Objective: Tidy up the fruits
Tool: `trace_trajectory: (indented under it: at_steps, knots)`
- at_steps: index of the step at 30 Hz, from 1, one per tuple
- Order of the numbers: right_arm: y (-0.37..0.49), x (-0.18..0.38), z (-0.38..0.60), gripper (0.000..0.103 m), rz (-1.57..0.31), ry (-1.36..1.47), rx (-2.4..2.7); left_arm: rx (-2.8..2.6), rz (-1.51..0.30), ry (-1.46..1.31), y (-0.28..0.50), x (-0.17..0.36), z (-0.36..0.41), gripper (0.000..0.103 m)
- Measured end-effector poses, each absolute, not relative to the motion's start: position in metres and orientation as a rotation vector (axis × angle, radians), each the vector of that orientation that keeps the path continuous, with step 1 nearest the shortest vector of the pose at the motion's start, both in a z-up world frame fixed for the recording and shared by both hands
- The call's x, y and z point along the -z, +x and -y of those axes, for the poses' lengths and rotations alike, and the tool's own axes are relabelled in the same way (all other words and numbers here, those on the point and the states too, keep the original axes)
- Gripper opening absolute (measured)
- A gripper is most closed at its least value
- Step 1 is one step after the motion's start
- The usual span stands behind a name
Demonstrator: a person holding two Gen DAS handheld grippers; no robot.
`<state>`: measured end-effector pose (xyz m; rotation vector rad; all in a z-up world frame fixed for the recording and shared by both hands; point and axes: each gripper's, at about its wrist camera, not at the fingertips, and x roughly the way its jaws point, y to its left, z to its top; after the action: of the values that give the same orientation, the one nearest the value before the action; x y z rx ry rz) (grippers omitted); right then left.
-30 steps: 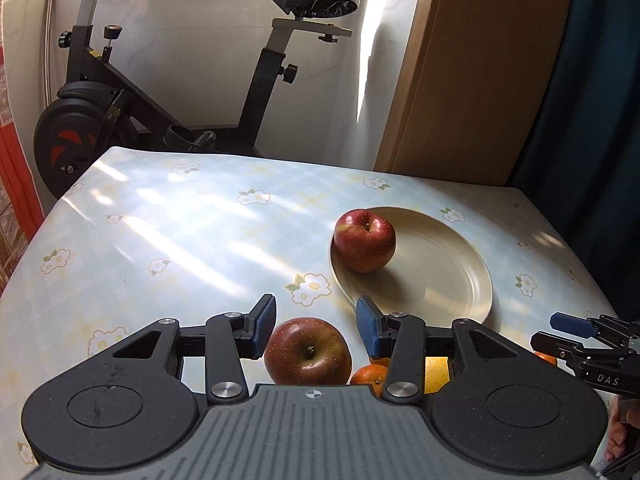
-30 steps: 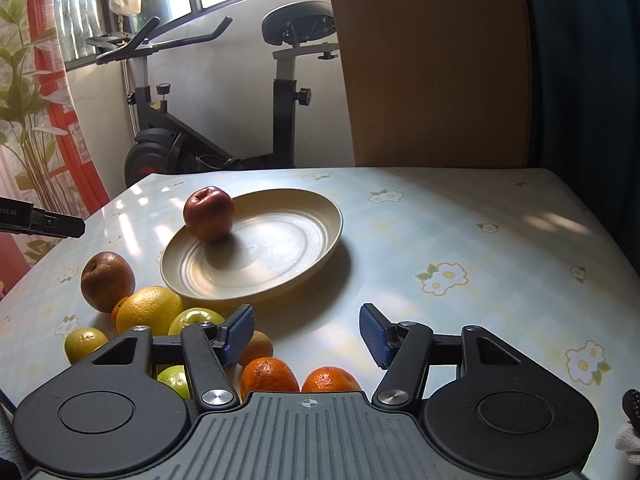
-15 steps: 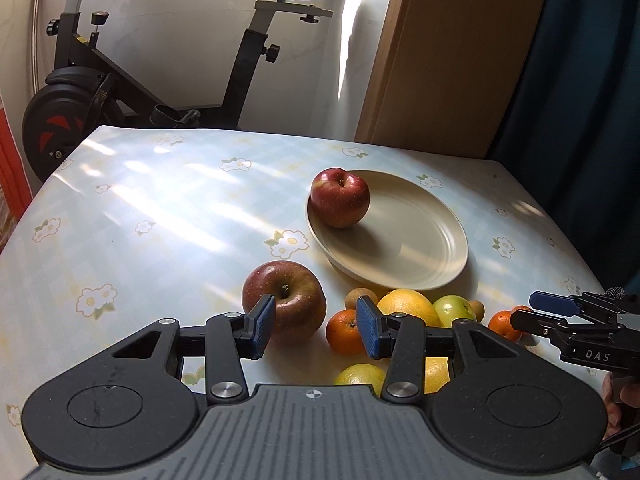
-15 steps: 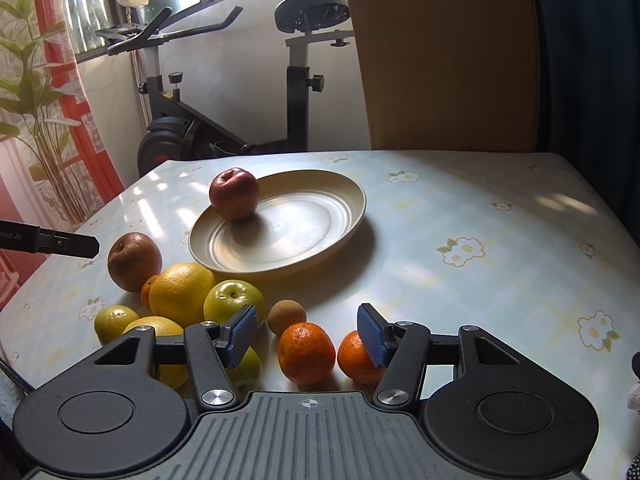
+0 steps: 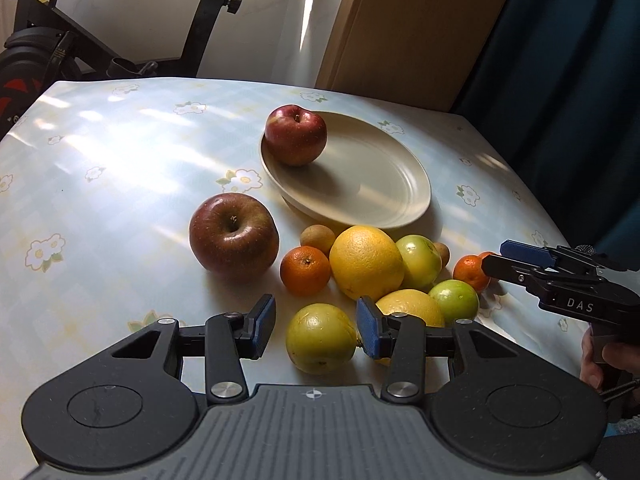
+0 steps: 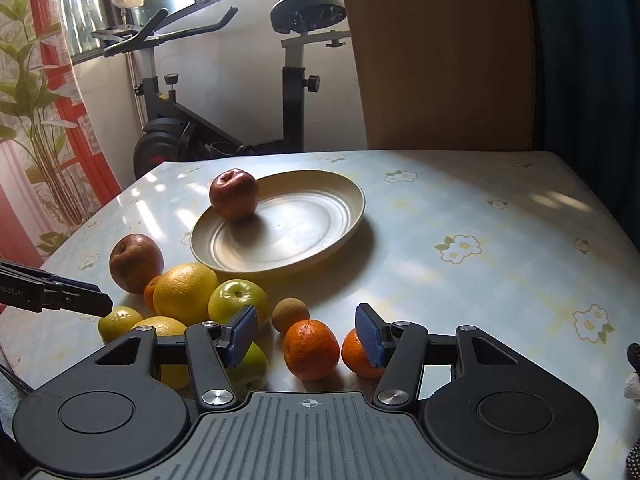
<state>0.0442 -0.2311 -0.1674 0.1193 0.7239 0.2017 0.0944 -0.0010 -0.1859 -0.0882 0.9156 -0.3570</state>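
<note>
Over the last second both grippers have drawn back and tilted down toward the near edge of the table [image 5: 100, 152]. The left view, which earlier held only the two apples and the plate, now takes in the whole fruit cluster. We read this as the end of one placement and the approach to the next pick: one red apple [image 5: 296, 135] already rests on the plate [image 5: 372, 184], against its left rim, and the plate is otherwise bare.

The left gripper [image 5: 316, 326] has its fingers apart and holds nothing. A yellow-green fruit [image 5: 320, 338] lies on the table between the two pads, close against the right pad; we cannot tell whether they touch. The second apple [image 5: 234, 236] sits farther ahead and to the left, outside the finger gap.

The right gripper [image 6: 306, 332] also has its fingers apart and empty. One tangerine [image 6: 311, 349] lies between its pads, and a second tangerine [image 6: 357, 354] is partly hidden behind the right pad.
</note>
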Motion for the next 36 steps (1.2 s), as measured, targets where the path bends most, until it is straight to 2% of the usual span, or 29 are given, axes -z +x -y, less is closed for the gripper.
trace_trajectory:
  at_steps: [7,15,18,20,30,36]
  knots:
    - [0.045,0.166,0.231,0.051,-0.725,0.109,-0.197,0.377,-1.021,-0.155,0.105,0.206,-0.002,0.049]
    - [0.046,0.169,0.231,0.048,-0.747,0.108,-0.206,0.388,-1.031,-0.157,0.109,0.212,0.001,0.054]
    - [0.045,0.172,0.231,0.042,-0.760,0.111,-0.208,0.392,-1.026,-0.164,0.110,0.212,0.000,0.053]
    - [0.046,0.173,0.231,0.041,-0.765,0.110,-0.214,0.405,-1.017,-0.173,0.109,0.212,-0.001,0.047]
    - [0.051,0.176,0.222,0.035,-0.808,0.063,-0.234,0.334,-0.994,-0.156,0.106,0.208,-0.013,0.047]
    - [0.056,0.177,0.220,0.036,-0.817,0.057,-0.239,0.312,-0.985,-0.144,0.107,0.207,-0.017,0.048]
